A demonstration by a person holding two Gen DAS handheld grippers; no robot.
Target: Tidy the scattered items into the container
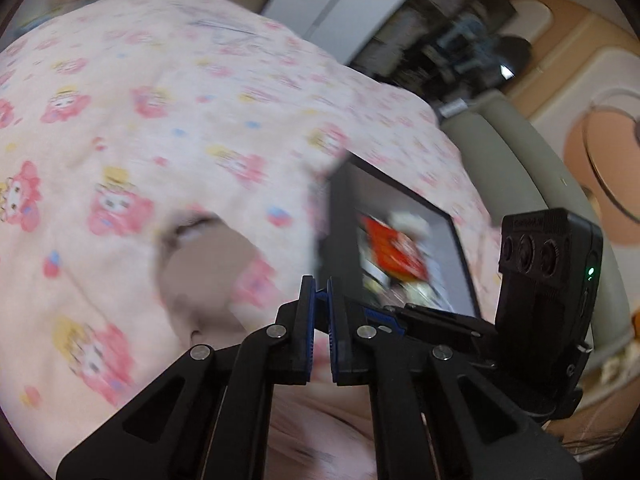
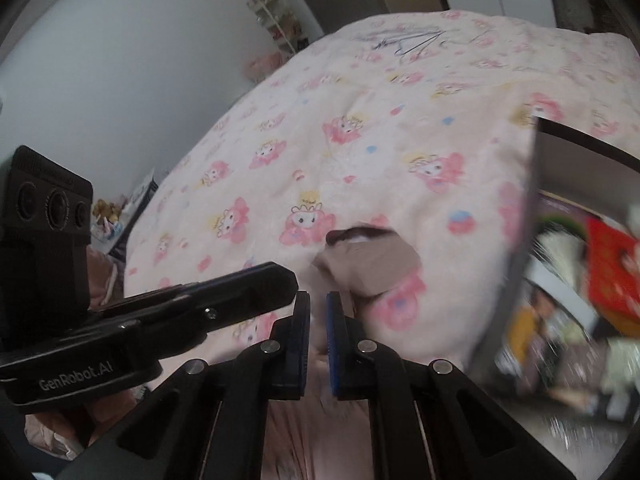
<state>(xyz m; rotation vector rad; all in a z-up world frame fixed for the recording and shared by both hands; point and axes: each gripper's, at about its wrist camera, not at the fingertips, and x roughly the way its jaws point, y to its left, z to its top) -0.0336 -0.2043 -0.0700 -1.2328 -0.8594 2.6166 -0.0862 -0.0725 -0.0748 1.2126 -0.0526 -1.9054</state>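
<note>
Left wrist view: left gripper (image 1: 320, 328) closed, empty, container (image 1: 400, 256) at one o'clock, beige packet (image 1: 208, 272) at ten o'clock on blanket (image 1: 160, 120). Right gripper (image 2: 318, 340) likewise pinched shut on nothing, probably repositioning before a pickup.

This is a home bedroom: most of both views is filled by a bed under a soft pink quilt (image 2: 360, 152) printed with cartoon flower-faced characters, with a beige folded item (image 2: 372, 268) lying on it. Beside the bed a plain white wall (image 2: 120, 60) runs back to a small white shelf rack (image 2: 276, 20) with toys on top, and what seem to be toys or picture books (image 2: 116, 208) lie on the floor, though blur makes them hard to read. On the other side, the left wrist view shows a padded grey bed edge (image 1: 516, 148) and orange-and-cream panelling (image 1: 576, 60), a child's room by the look of it.
</note>
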